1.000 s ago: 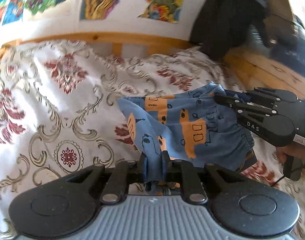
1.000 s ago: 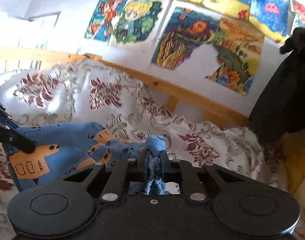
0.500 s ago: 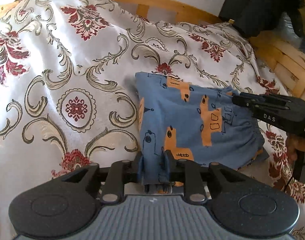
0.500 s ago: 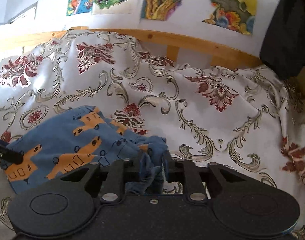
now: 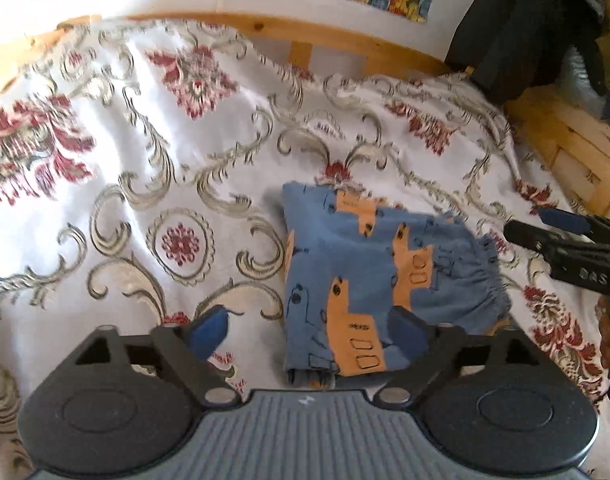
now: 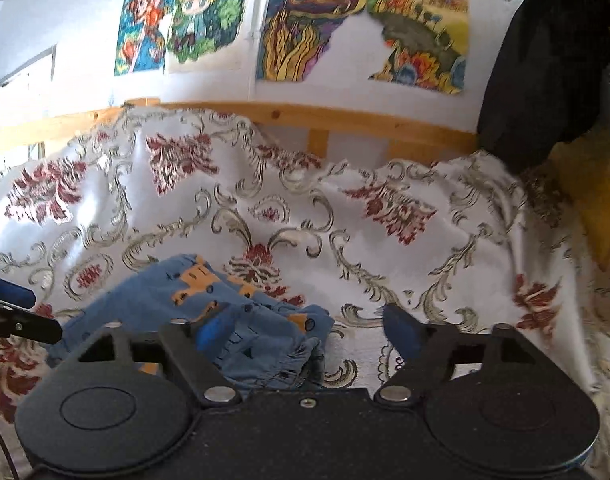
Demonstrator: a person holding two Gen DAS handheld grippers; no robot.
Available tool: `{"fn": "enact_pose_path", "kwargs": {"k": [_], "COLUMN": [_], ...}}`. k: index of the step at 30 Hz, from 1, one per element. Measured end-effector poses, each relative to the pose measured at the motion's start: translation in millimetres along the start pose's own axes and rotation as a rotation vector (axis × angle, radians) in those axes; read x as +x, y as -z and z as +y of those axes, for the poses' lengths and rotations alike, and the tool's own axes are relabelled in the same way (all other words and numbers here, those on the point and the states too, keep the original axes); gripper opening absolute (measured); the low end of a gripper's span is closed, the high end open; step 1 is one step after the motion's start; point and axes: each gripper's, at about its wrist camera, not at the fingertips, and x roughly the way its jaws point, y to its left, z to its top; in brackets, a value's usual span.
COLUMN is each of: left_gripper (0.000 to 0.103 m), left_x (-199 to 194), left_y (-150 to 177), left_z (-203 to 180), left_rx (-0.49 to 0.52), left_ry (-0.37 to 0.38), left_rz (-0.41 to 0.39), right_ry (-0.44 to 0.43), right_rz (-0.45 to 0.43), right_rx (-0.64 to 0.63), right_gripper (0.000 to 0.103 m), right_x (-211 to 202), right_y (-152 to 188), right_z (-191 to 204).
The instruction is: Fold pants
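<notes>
1. Both grippers have let go since half a second ago: each then pinched a bunch of blue cloth between its fingers, and now both sets of jaws stand spread with nothing between them, the cameras tipped up to show more wall.

2. Left wrist view: the left gripper (image 5: 309, 334) is wide open, its blue pads either side of the near edge of the pants (image 5: 385, 276). The pants lie as a compact folded packet on the patterned bedspread (image 5: 145, 160), blue with orange vehicle prints, the gathered elastic waistband at the right edge. The right gripper (image 5: 561, 236) shows at the right margin, just beside the waistband and apart from it; its jaws look parted.

3. Right wrist view: the right gripper (image 6: 309, 330) is likewise open and empty. The pants (image 6: 193, 304) sit low and left, the ruffled waistband partly under the left finger. A tip of the left gripper (image 6: 9, 308) pokes in at the left. Behind are the wooden bed rail (image 6: 345, 120) and drawings (image 6: 301, 20) on the wall.

4. Handling, as I judge it: thin, light, floppy cotton that will slump and unfold if dragged. Best taken at the doubled folded edge or the thicker waistband, pinching all layers at once.
</notes>
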Motion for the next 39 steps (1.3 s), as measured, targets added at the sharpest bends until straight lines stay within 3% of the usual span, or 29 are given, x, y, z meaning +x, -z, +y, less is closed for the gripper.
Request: {"fn": "enact_pose_path", "kwargs": {"k": [3, 6, 14, 21, 29, 39], "left_gripper": [0.1, 0.102, 0.103, 0.103, 0.103, 0.103], "left_x": [-16.4, -36.1, -88.9, -122.3, -138.4, -132.3], "left_y": [0.6, 4.2, 22.9, 49.7, 73.3, 90.5], "left_z": [-7.0, -12.7, -23.6, -27.2, -31.3, -37.6], "left_rx": [0.001, -0.007, -0.009, 0.01, 0.071, 0.127], "left_ry": [-0.018, -0.038, -0.071, -0.084, -0.112, -0.107], "left_rz": [-0.028, -0.056, -0.131, -0.141, -0.162, -0.119], "right_ry": [0.028, 0.054, 0.117, 0.149, 0.189, 0.17], "right_rz": [-0.037, -0.079, -0.115, -0.12, -0.077, -0.027], "right_rx": [0.001, 0.015, 0.083, 0.141, 0.177, 0.176], "right_gripper": [0.099, 0.102, 0.102, 0.102, 0.102, 0.102], "right_x": [-27.8, -58.1, -130.1, -182.6, -209.9, -202.6], "right_y": [-1.8, -0.8, 8.8, 30.2, 65.0, 77.3], "right_z": [4.4, 10.2, 35.5, 62.4, 80.4, 87.1]}}
